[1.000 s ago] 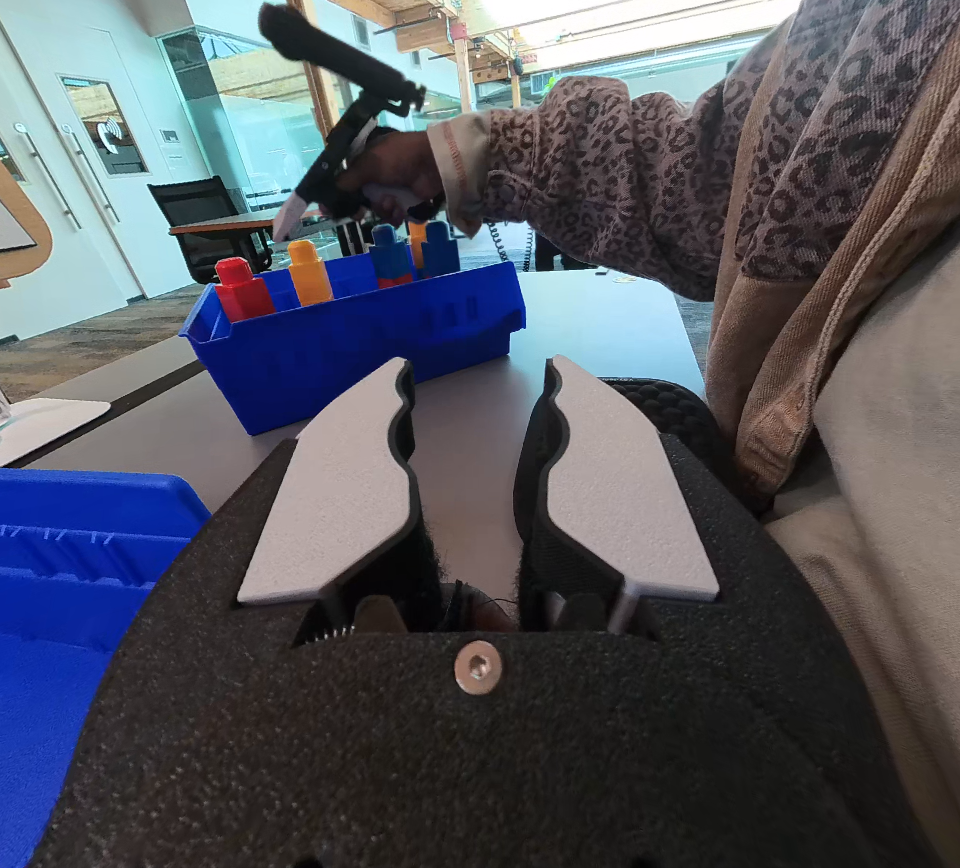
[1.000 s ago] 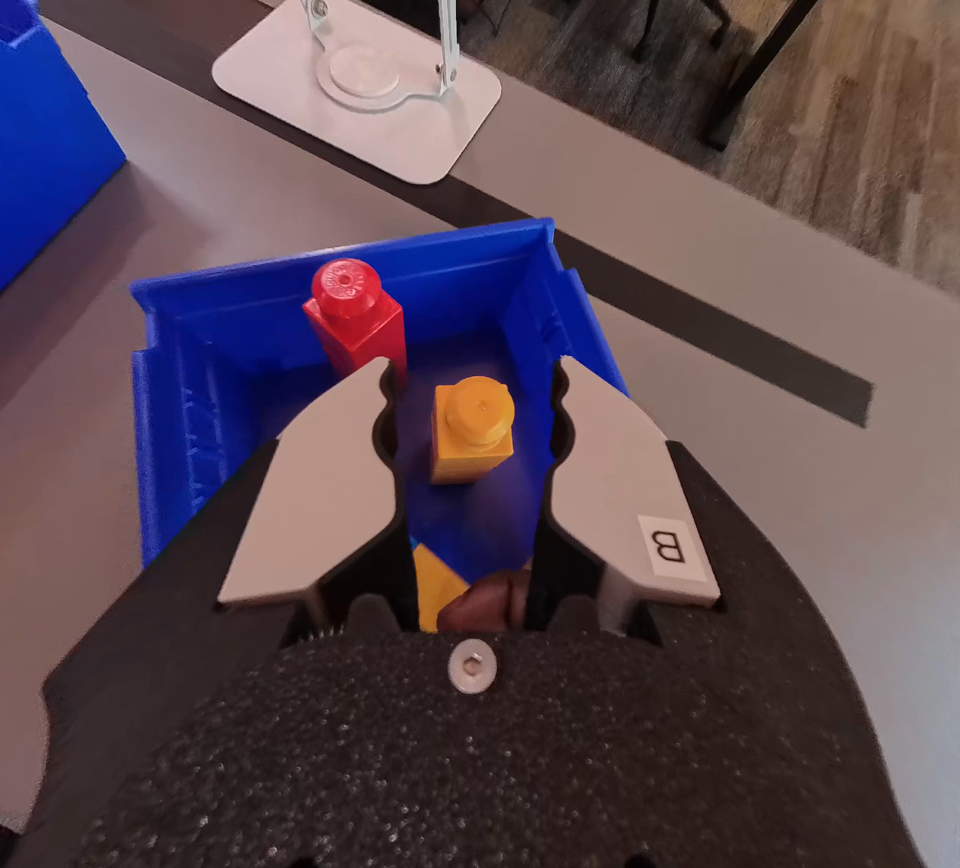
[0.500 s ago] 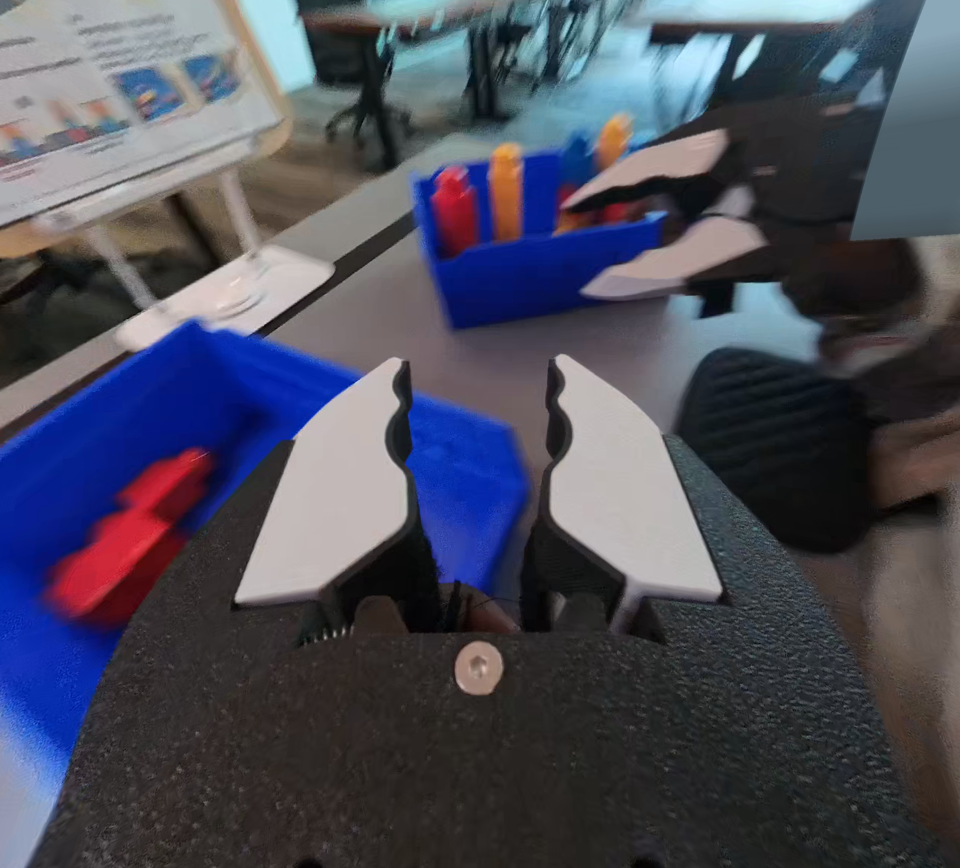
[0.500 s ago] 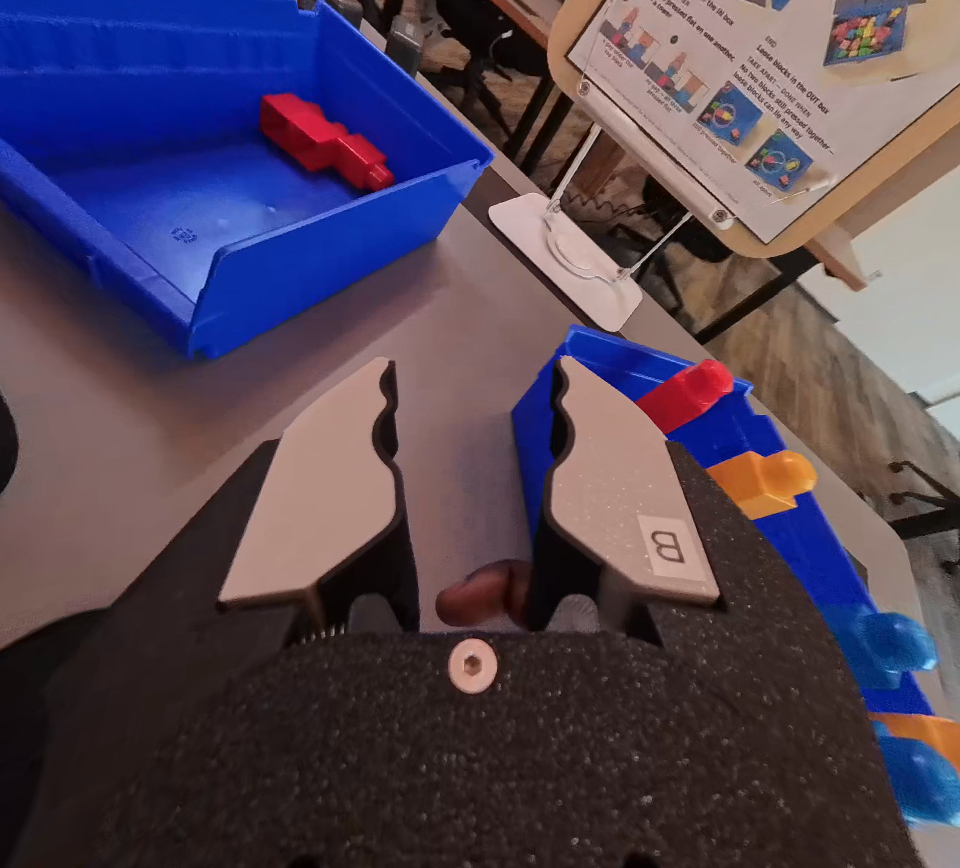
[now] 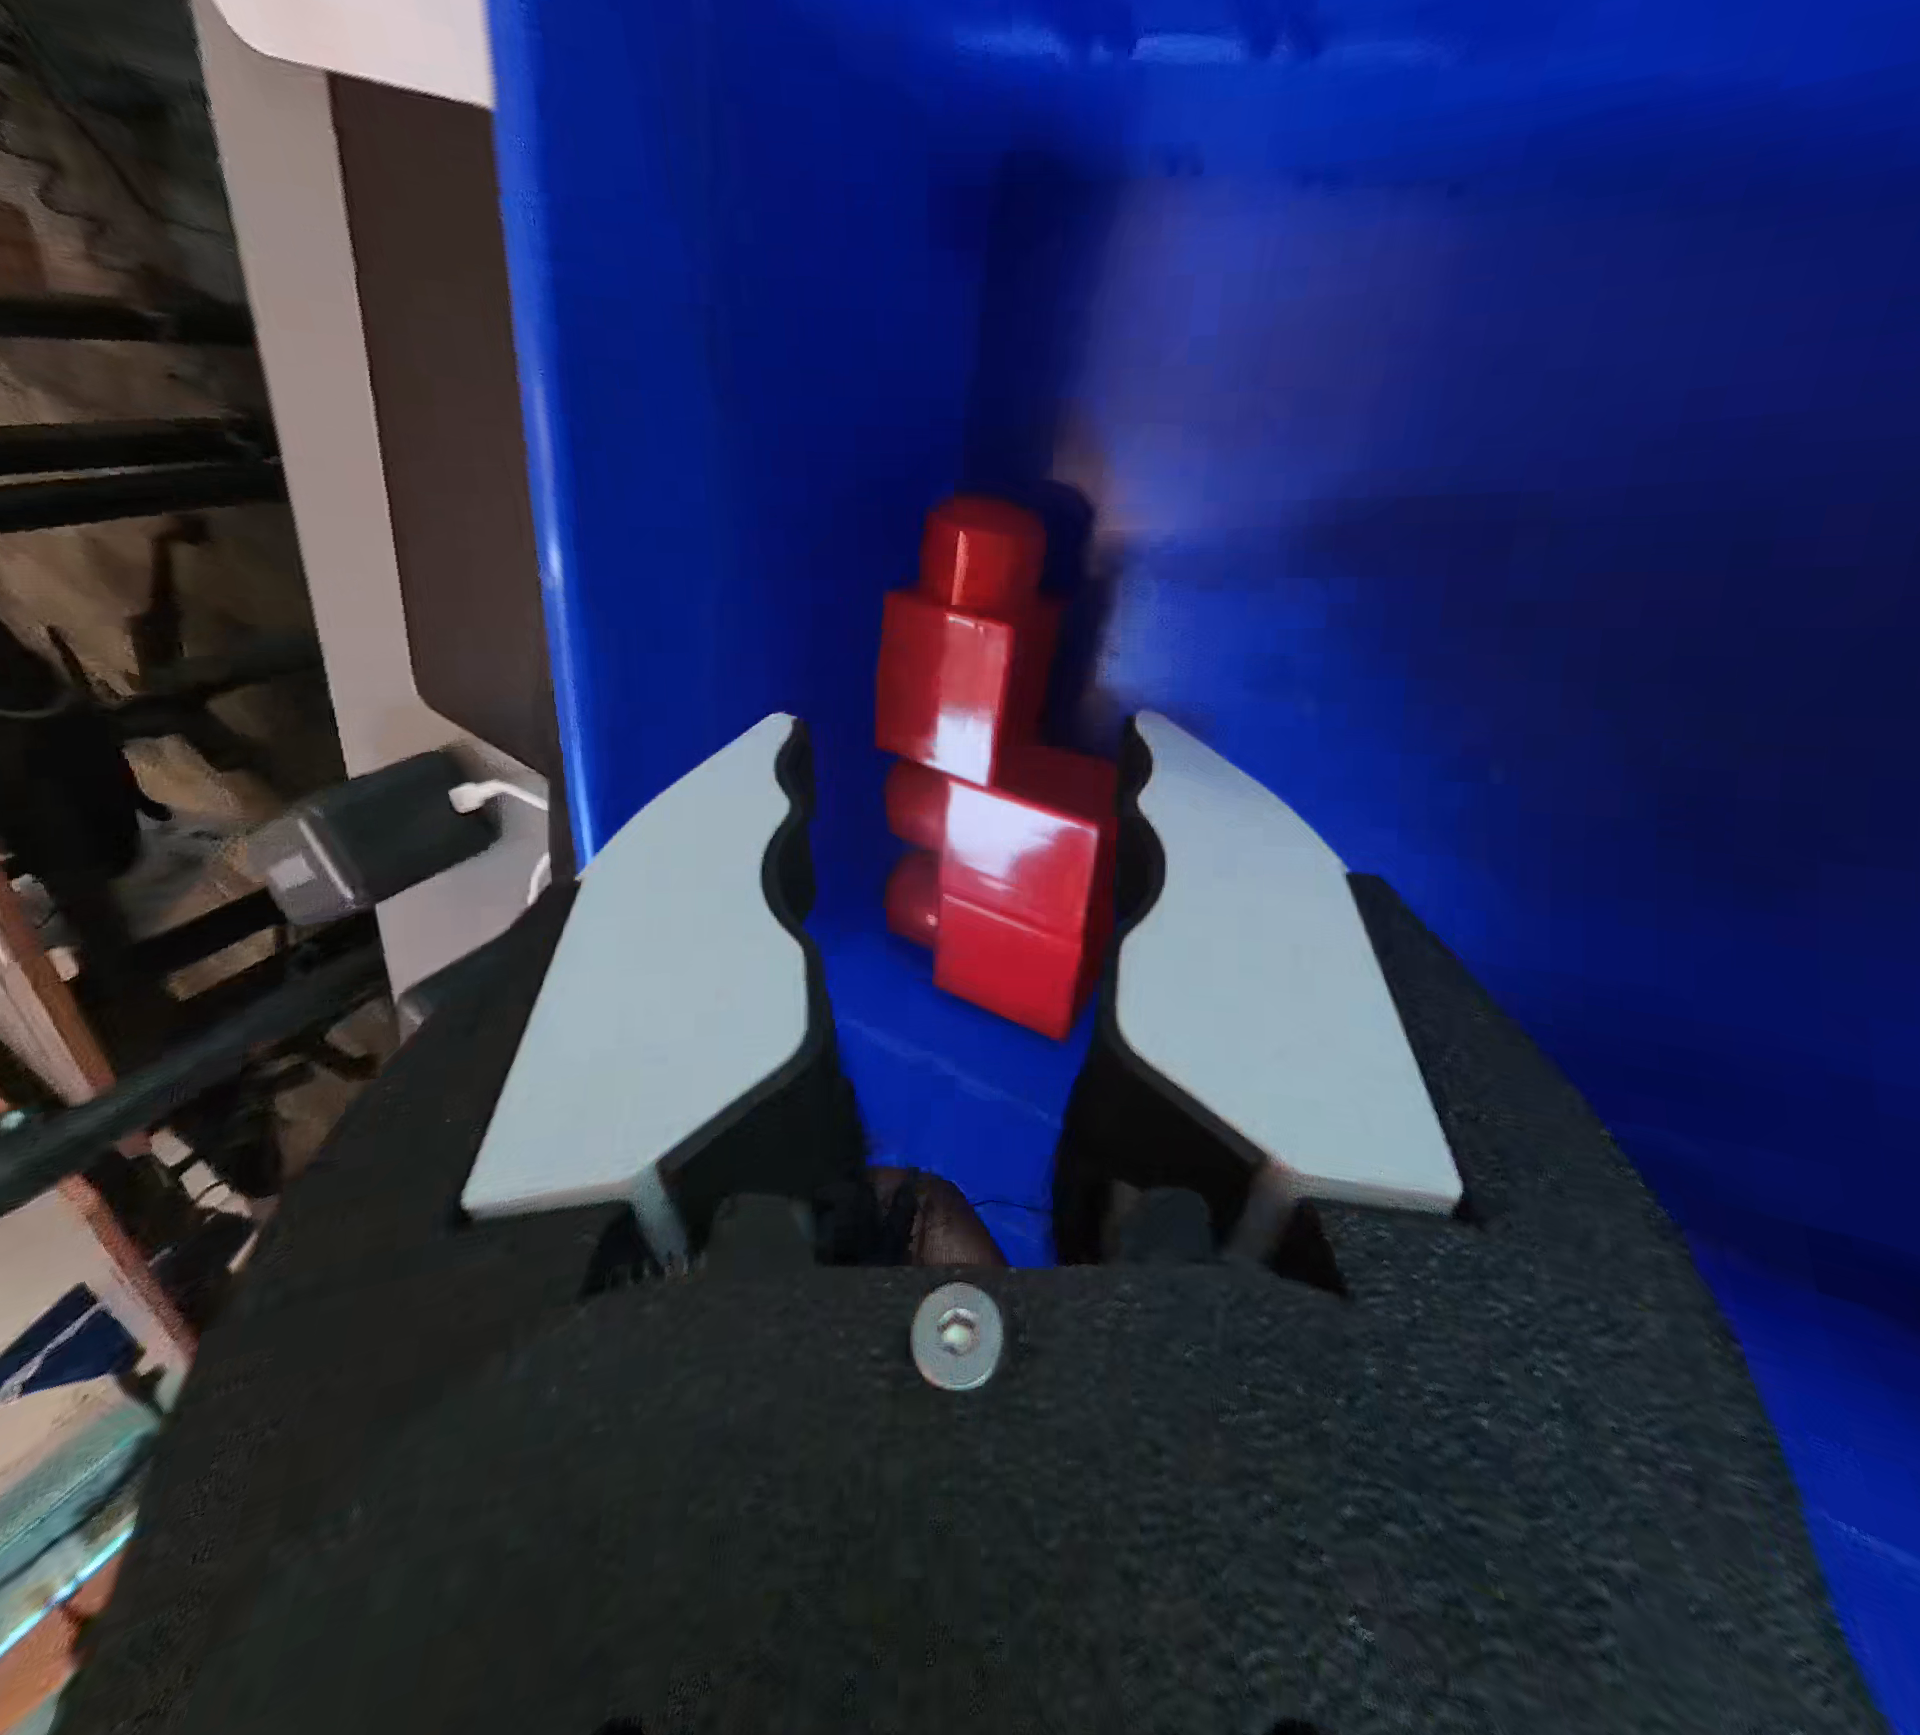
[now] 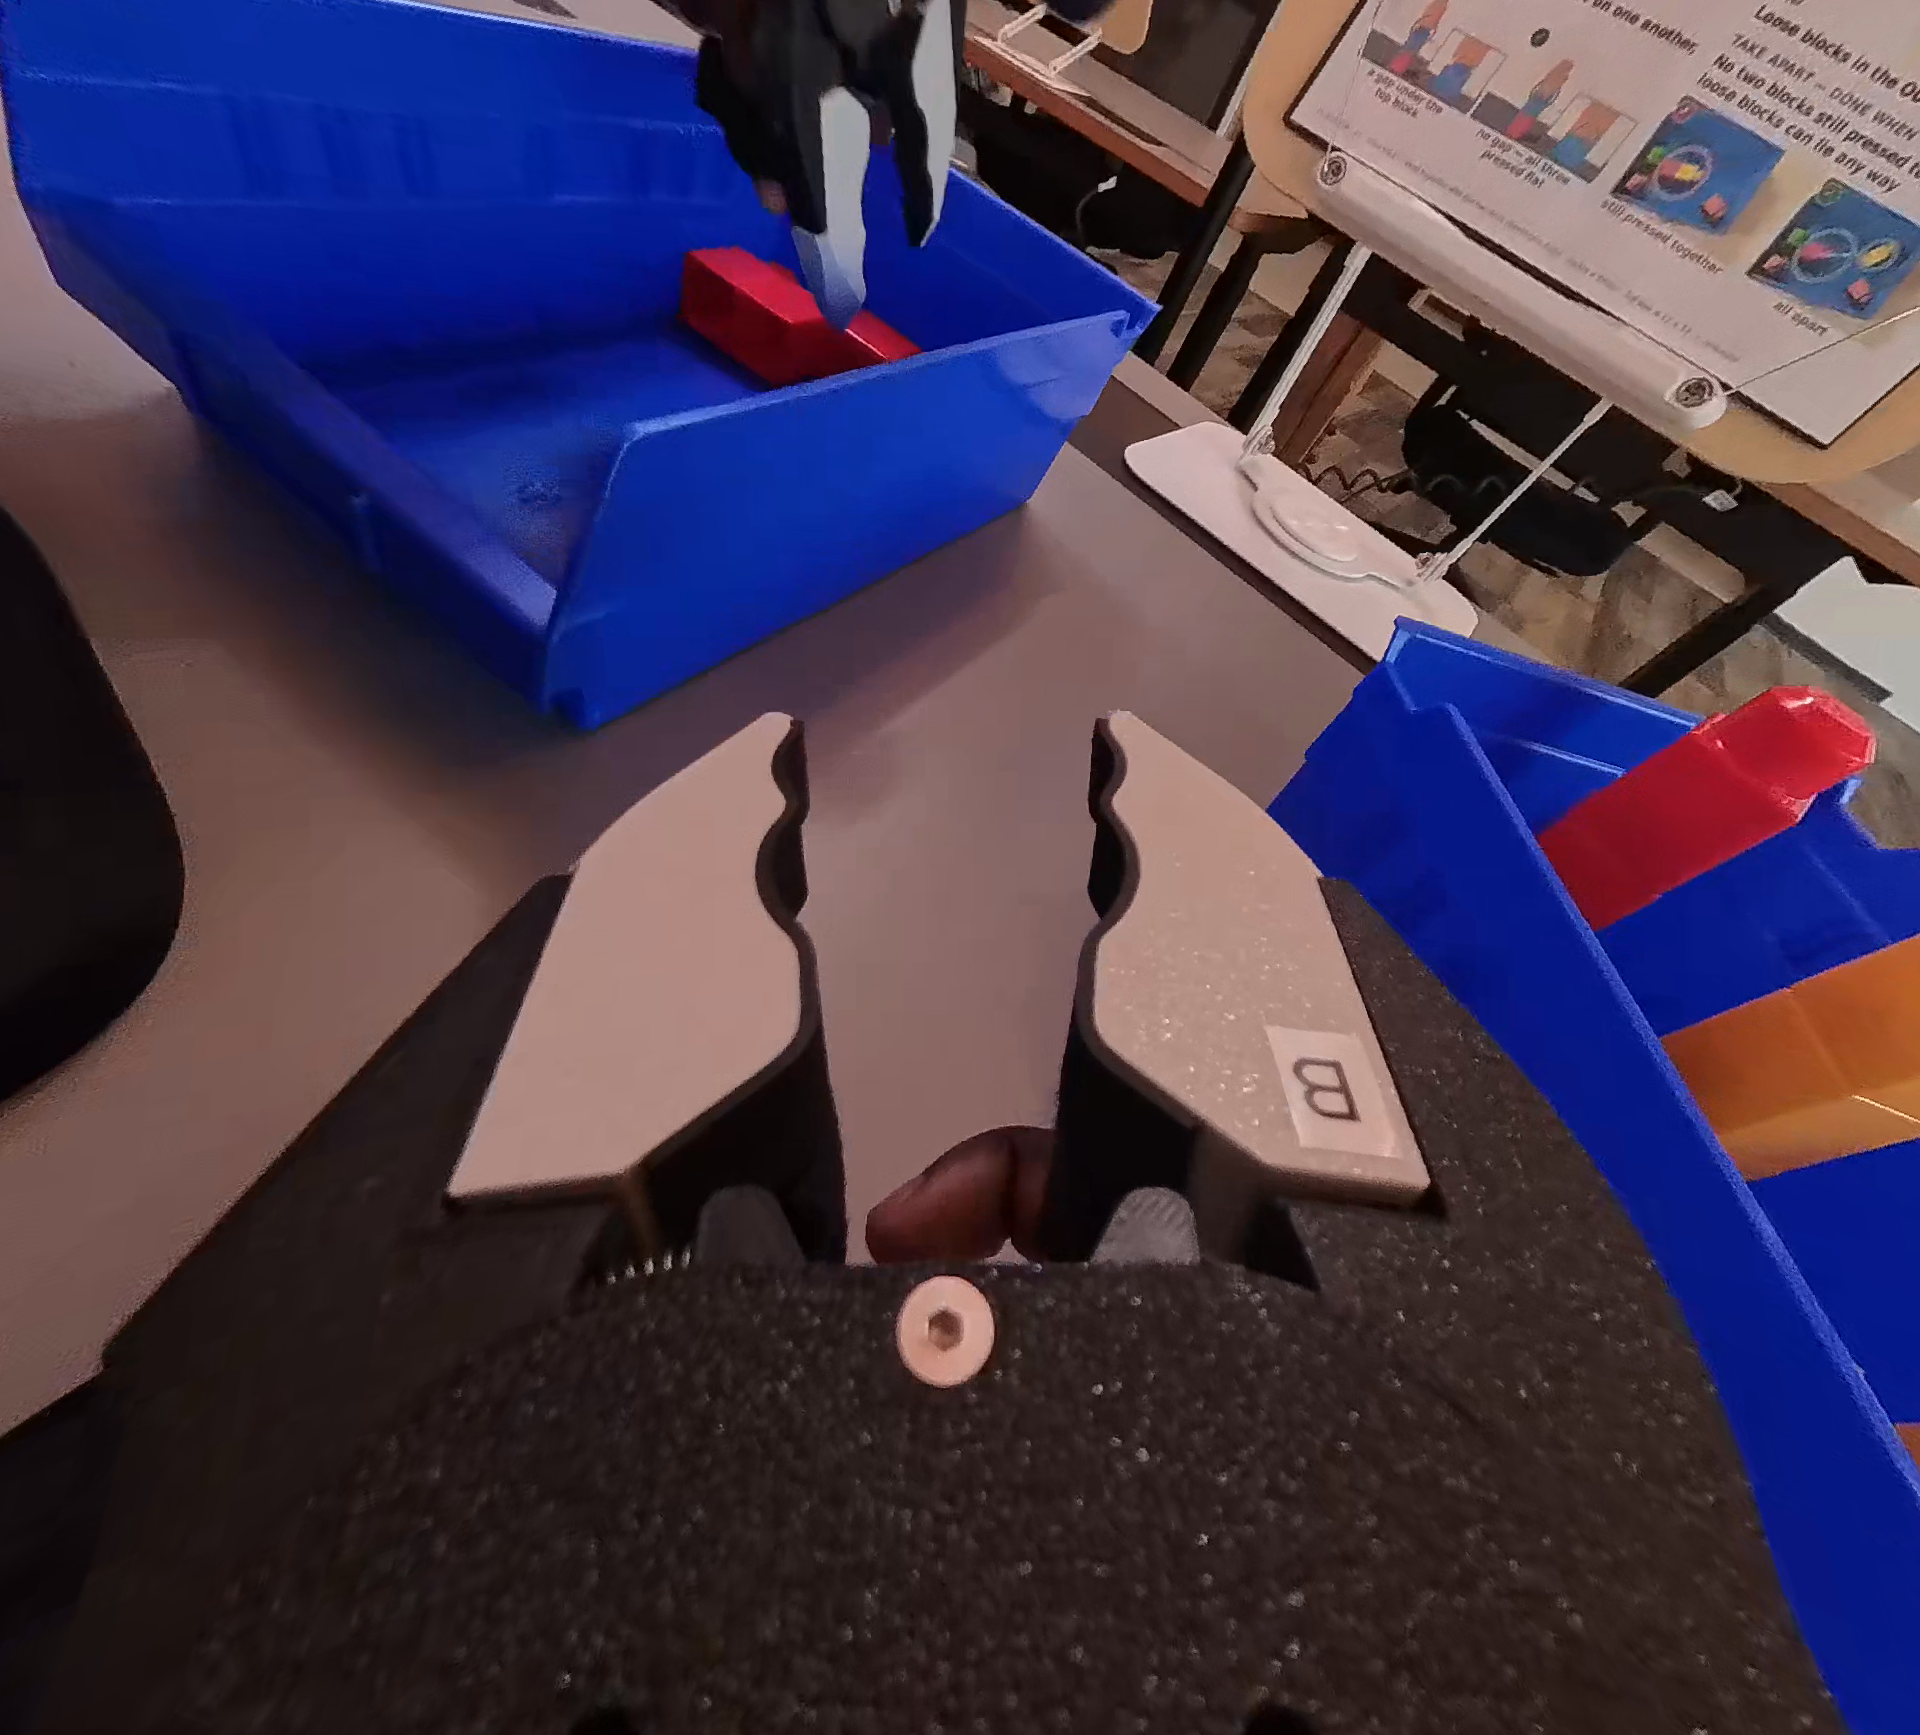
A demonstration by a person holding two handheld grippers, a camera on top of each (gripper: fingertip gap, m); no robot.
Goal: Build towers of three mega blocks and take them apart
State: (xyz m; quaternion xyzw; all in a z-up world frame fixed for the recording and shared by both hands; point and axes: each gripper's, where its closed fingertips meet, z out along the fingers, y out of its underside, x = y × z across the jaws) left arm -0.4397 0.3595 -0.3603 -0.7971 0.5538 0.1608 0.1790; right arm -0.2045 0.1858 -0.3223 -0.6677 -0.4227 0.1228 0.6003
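Left gripper (image 6: 883, 231) fingertip covers part of the red block tower (image 6: 774, 314) lying in the big blue bin (image 6: 790, 522). Beside that bin, the second bin (image 6: 1475, 854) and its red (image 6: 1704, 802) and orange (image 6: 1808, 1062) towers are cut by the right edge. Left wrist view is blurred at the bin walls.

An instruction board (image 6: 1621, 75) is standing on a white stand base (image 6: 1299, 532) at the grey table's (image 6: 312, 646) far edge.

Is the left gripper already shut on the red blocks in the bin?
No. The left gripper is open, its fingers flanking the red blocks lying in the bin.
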